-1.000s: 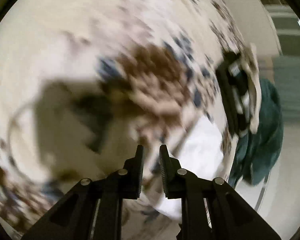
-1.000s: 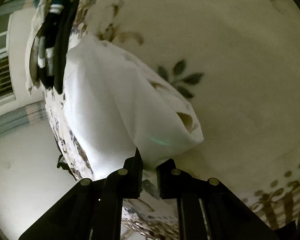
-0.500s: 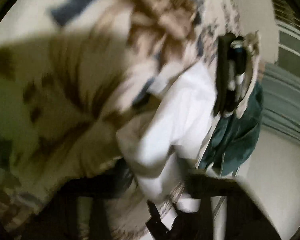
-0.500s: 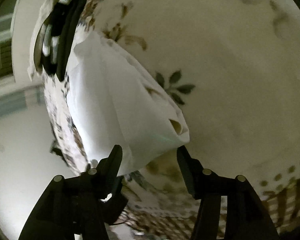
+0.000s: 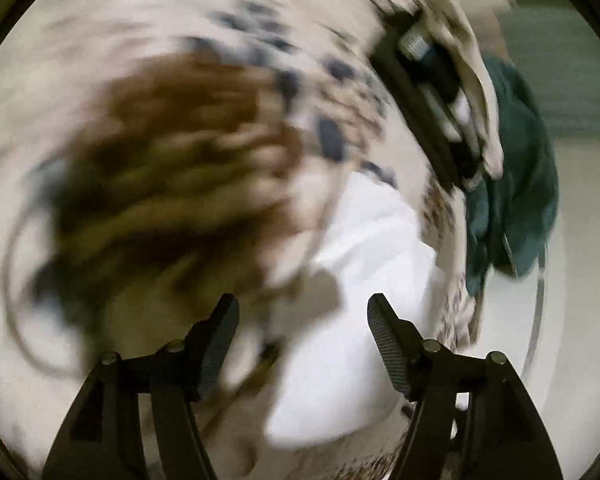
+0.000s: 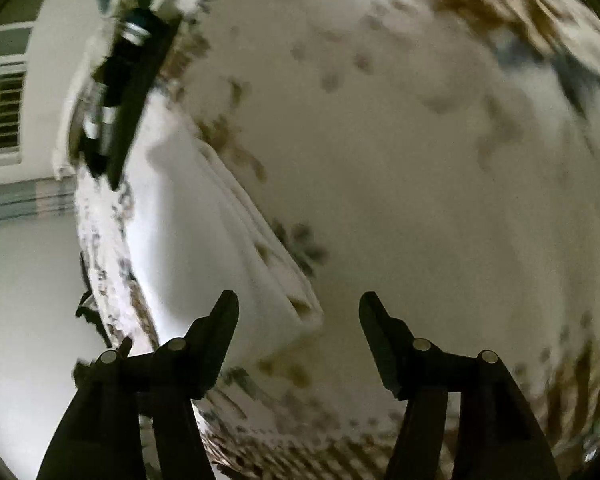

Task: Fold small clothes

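White folded cloth (image 5: 364,280) lies on the patterned tablecloth (image 5: 148,152) near its edge; the left gripper (image 5: 303,336) is opening, jaws spread above the cloth, and the right gripper (image 6: 299,332) is opening, gripping nothing, beside the cloth's corner

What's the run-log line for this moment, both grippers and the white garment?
left gripper: opening, nothing gripped | right gripper: opening, nothing gripped | white garment: folded, lying on patterned cloth | clothes stack: at edge
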Motion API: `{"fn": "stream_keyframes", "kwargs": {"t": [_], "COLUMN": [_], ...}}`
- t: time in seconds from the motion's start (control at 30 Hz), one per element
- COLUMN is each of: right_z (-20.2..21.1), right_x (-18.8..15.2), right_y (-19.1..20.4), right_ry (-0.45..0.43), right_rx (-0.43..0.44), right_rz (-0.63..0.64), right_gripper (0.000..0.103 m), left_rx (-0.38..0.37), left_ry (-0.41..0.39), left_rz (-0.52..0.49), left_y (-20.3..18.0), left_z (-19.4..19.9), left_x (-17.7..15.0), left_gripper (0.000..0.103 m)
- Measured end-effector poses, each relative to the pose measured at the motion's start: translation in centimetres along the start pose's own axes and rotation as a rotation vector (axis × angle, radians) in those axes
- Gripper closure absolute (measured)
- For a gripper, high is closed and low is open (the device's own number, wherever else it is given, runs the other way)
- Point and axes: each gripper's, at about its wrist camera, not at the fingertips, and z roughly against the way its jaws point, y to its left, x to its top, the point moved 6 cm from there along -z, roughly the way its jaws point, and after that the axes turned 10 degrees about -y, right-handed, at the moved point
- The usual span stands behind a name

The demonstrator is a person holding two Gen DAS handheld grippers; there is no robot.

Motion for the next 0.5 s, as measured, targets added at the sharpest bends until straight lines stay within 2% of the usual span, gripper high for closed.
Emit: {"fn": "stream_keyframes", "kwargs": {"t": [0.1,0.13,0.17,0.2,0.23,0.27,0.3,0.5], "right_z": [-2.5,-3.4,-4.7,-6.0,-6.7,-7.4,-8.0,-6.4], "right_x": [3.2,4.2,5.0,5.8,6.4,7.1,7.6,8.7], "right_y": [3.0,3.8,5.0,6.1,6.7,7.5,8.3,9.8], "right_ry": [-0.016,-0.016,-0.016,-0.014,-0.013,-0.026,-0.037,-0.133], "right_rx": [0.032,0.043,0.057,0.076,0.083,0.089,0.086,0.048], "right_rz": [0.066,0.079,0.089,0.100,0.105,0.108,0.120,0.144], "right_gripper": [0.038,0.038,0.038,0.038,0.045,0.059,0.098,0.101], "left_rx": [0.010,0.026,0.020,0.024,0.045,0.036,0.028,0.000], "left_ry": [0.050,0.040,0.028,0.020,0.012,-0.002,-0.024,-0.104], "left_rz": [-0.107,-0.150,-0.183,-0.221,-0.263,-0.277,-0.286,-0.257], "left_y": [-2.5,-3.4,-4.2,-5.0,-5.9,-6.4,-7.0,-7.5], "left_z": [-3.8,-4.7,-4.9,-5.2,-5.4,-5.3,-5.0,-2.6], "left_x": [1.5,2.1,2.4,2.8,3.1,3.3,3.6,5.2], "left_gripper": [0.041,0.049,0.064,0.103,0.103,0.103,0.103,0.103]}}
